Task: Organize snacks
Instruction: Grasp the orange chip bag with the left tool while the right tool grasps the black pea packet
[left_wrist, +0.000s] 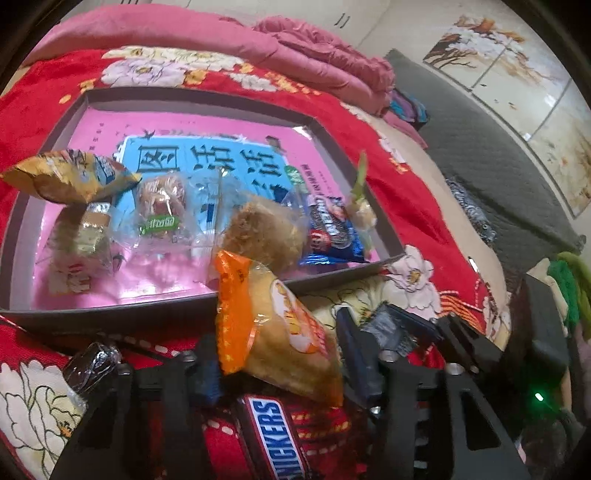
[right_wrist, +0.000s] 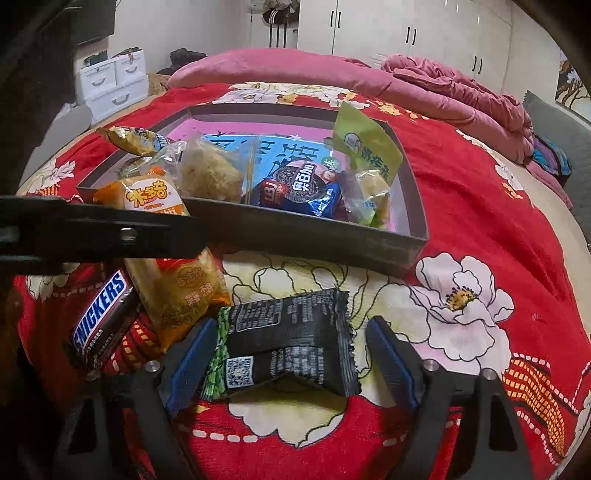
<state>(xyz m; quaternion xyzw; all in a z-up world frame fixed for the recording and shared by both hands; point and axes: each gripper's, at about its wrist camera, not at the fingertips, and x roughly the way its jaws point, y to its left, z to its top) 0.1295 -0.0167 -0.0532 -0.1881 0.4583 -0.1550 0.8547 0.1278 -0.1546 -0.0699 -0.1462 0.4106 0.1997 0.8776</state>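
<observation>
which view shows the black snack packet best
The right wrist view: the black snack packet lies whole between the right gripper's fingers. The left wrist view shows only a dark corner behind the left gripper's finger.

The brown, red and blue chocolate bar wrapper (left_wrist: 275, 439) lying on the red flowered bedspread reads "SNICKERS" in white-backed blue capitals. The orange and yellow crinkled snack packet (right_wrist: 155, 201) bears the yellow characters "米多奇", and the dark blue biscuit packet (right_wrist: 299, 194) in the grey shallow cardboard box (right_wrist: 325, 240) shows "奥利奥" in white. The black foil sachet (right_wrist: 291, 354) carries a square QR code on a white patch beside small print too fine to read.
</observation>
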